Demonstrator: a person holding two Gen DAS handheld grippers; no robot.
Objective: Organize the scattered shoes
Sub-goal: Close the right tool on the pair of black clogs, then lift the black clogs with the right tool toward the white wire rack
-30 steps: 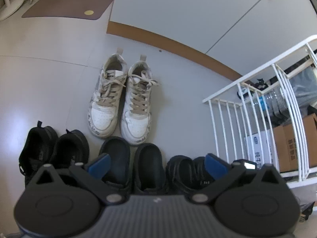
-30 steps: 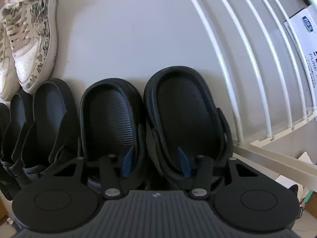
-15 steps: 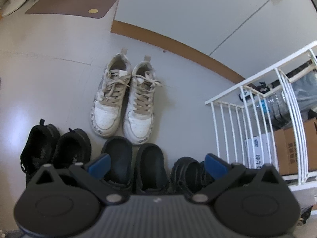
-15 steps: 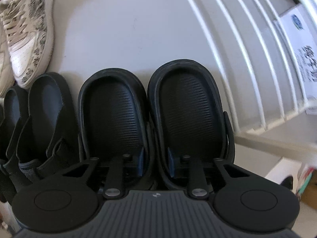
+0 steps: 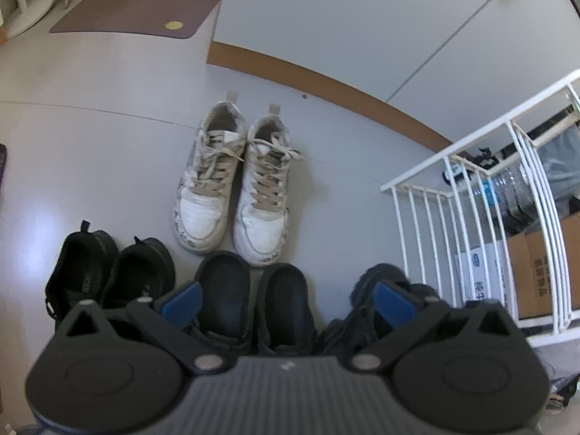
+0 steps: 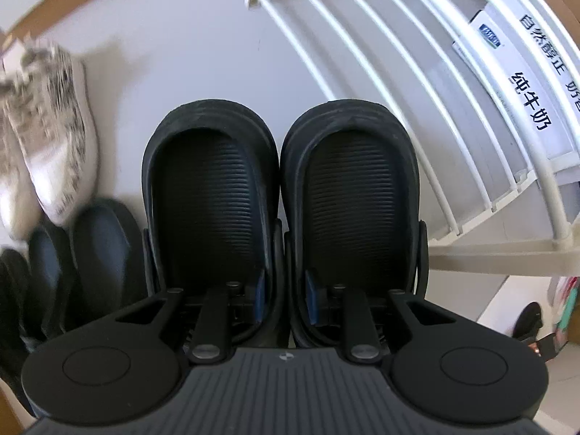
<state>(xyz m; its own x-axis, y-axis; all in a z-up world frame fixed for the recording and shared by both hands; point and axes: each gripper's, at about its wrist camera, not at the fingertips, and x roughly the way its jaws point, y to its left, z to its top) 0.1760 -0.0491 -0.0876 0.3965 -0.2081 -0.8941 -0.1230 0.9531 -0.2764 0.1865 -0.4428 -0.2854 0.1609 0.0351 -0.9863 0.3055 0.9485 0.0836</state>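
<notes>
My right gripper (image 6: 282,295) is shut on the touching inner walls of a pair of black clogs (image 6: 214,195), pinching the two together at their heel end; the pair appears lifted off the floor. The same clogs show in the left wrist view (image 5: 380,286). My left gripper (image 5: 286,301) is open and empty, held above a row of shoes: black sneakers (image 5: 108,272) at left and black slippers (image 5: 253,290) in the middle. White sneakers (image 5: 232,195) stand paired beyond them, also at the left edge of the right wrist view (image 6: 47,137).
A white wire rack (image 5: 482,195) stands at the right with a milk carton box (image 6: 514,83) and cardboard boxes (image 5: 543,264) inside. A wall with a brown baseboard (image 5: 326,83) runs behind the shoes. A brown mat (image 5: 134,18) lies far left.
My right gripper closed on the inner walls of the black clogs, pulled them together and raised them. My left gripper drew back and up a little, staying open.
</notes>
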